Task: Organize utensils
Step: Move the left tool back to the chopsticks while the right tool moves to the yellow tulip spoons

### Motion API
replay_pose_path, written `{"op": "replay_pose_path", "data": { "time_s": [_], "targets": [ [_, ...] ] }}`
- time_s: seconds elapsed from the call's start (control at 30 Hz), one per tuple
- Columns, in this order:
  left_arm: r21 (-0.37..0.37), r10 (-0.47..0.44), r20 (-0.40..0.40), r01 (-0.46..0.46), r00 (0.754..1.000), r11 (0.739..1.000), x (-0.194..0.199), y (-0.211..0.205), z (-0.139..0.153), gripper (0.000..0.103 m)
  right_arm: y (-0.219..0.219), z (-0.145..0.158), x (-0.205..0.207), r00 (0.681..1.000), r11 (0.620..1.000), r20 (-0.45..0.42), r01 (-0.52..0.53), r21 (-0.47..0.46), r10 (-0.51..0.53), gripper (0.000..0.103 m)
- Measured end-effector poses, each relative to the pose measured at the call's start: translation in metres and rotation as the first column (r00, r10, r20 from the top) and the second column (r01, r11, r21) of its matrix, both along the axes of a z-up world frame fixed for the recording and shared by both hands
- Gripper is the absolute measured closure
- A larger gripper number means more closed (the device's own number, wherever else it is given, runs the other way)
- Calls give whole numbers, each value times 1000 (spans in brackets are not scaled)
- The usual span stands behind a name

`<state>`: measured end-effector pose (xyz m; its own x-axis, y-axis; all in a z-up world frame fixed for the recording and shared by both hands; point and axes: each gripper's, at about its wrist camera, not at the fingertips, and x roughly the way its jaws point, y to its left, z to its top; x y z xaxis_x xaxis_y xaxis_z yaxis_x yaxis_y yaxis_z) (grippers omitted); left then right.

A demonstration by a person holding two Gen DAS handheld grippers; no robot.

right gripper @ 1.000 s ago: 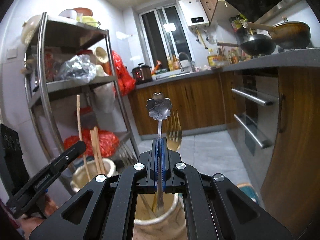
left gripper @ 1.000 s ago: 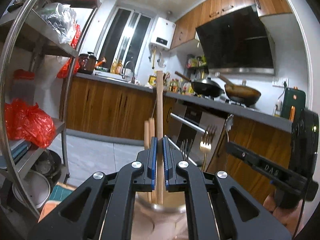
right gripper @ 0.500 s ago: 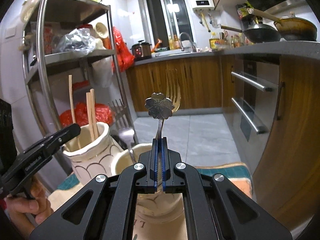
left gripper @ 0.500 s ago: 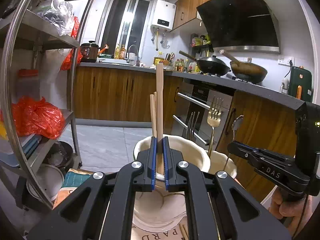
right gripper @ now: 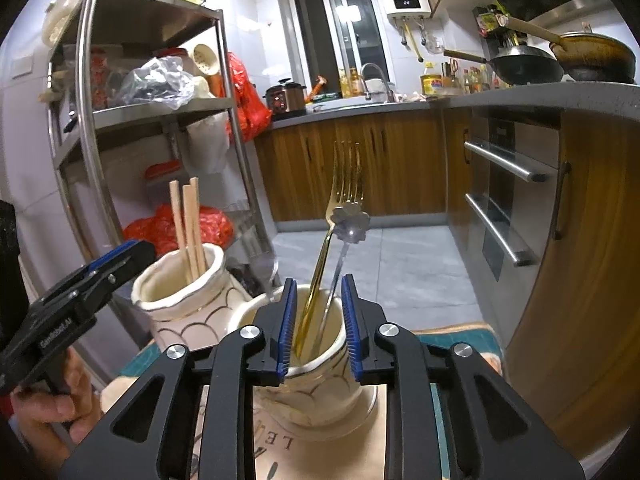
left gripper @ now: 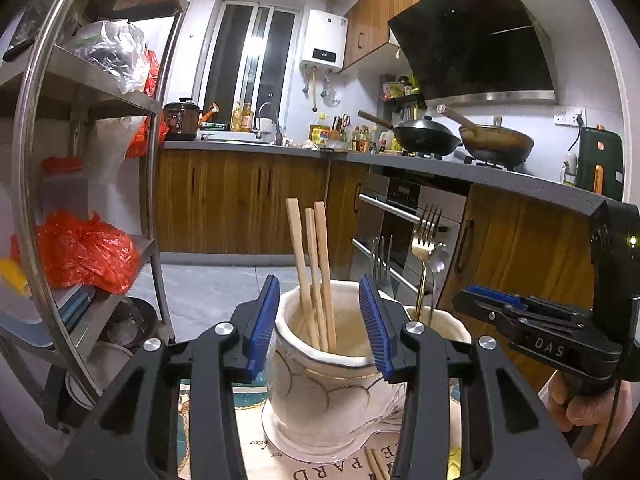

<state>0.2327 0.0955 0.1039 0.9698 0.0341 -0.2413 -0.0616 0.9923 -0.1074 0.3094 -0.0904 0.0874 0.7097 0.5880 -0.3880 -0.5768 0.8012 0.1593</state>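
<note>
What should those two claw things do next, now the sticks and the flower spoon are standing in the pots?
Probably draw both back. The left gripper has just opened off the chopsticks in their pot; the right gripper has just opened off the flower spoon. Loose chopsticks remain on the mat.

Left gripper [left gripper: 323, 322] and right gripper [right gripper: 318, 322]: black angular frames, ribbed blue pads, silver screws.

Each camera sits on its gripper, looking forward and slightly down, close over two cream pottery jars [left gripper: 320, 364] [right gripper: 180, 292], both views sharing them.
</note>
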Motion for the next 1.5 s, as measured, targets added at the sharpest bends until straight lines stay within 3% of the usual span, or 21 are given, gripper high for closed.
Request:
{"op": "replay_pose_path", "data": {
  "time_s": [0.13, 0.37, 0.67, 0.77, 0.87, 1.03, 1.17, 1.5],
  "targets": [
    [6, 1, 17, -1, 1000, 1000, -13, 2, 3, 59, -6, 2, -12, 1000, 1000, 12, -3, -18, 3, 76],
    [-45, 2, 17, -1, 1000, 999, -48, 14, 0, 58, -24, 8, -37, 1000, 999, 28, -8, -46, 9, 76],
    [-70, -68, -112, 61, 991, 996, -55, 3, -29, 58, -42, -22, -44, 995, 994, -101, -23, -111, 12, 76],
    [-62, -110, -220, 98, 969, 993, -45, -11, -48, 58, -45, -38, -45, 984, 989, -175, -59, -138, 35, 76],
    [-59, -147, -334, 135, 931, 989, -34, -23, -69, 59, -47, -57, -42, 958, 984, -279, -104, -144, 61, 76],
    [-45, -186, -455, 186, 871, 981, -22, -39, -93, 61, -47, -72, -46, 932, 976, -346, -164, -142, 107, 79],
    [-22, -195, -513, 215, 836, 976, -18, -49, -106, 61, -39, -82, -52, 917, 960, -378, -211, -184, 129, 79],
    [-2, -186, -577, 226, 796, 974, -13, -57, -122, 66, -23, -95, -62, 904, 924, -399, -274, -268, 153, 79]
  ]
}}
